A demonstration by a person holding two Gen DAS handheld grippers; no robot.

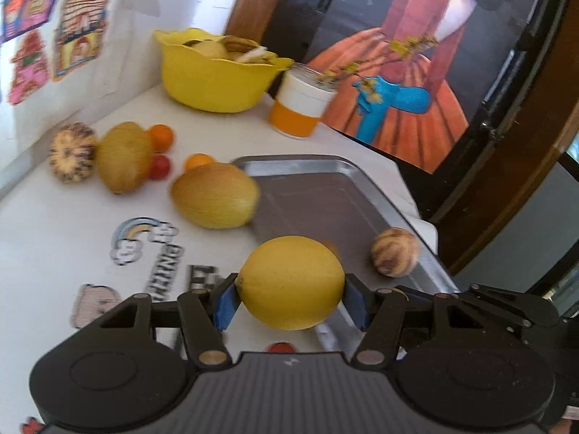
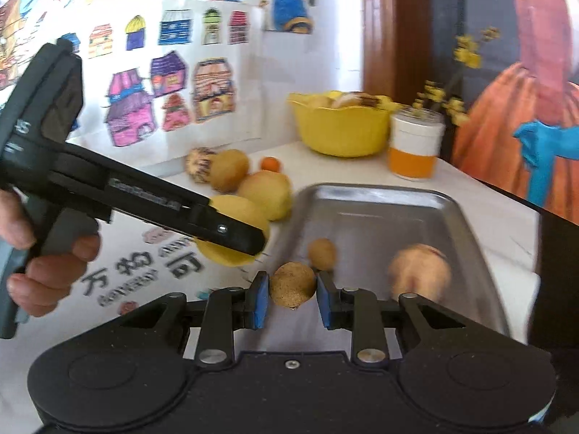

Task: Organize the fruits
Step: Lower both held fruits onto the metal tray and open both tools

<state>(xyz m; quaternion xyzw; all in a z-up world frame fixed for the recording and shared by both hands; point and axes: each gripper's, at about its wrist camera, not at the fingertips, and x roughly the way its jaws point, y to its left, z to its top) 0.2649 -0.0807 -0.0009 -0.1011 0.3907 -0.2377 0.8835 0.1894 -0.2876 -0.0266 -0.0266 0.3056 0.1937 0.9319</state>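
My left gripper (image 1: 291, 298) is shut on a yellow lemon (image 1: 291, 282), held just above the near left edge of the metal tray (image 1: 325, 195). In the right wrist view the left gripper (image 2: 253, 242) shows from the side, with the lemon (image 2: 231, 231) behind its tip. My right gripper (image 2: 293, 294) is shut on a small brown round fruit (image 2: 292, 285) over the tray's (image 2: 380, 213) near end. In the tray lie a small brown fruit (image 2: 322, 253) and a blurred tan striped fruit (image 2: 419, 271), the latter also in the left wrist view as the striped fruit (image 1: 394, 256).
On the white table lie two yellow-brown melons (image 1: 215, 195) (image 1: 123, 157), a striped squash (image 1: 70, 152), small oranges (image 1: 161, 137) and a red tomato (image 1: 160, 167). A yellow bowl (image 1: 213, 76) and an orange-white cup (image 1: 300, 105) stand at the back. A hand (image 2: 39, 264) holds the left gripper.
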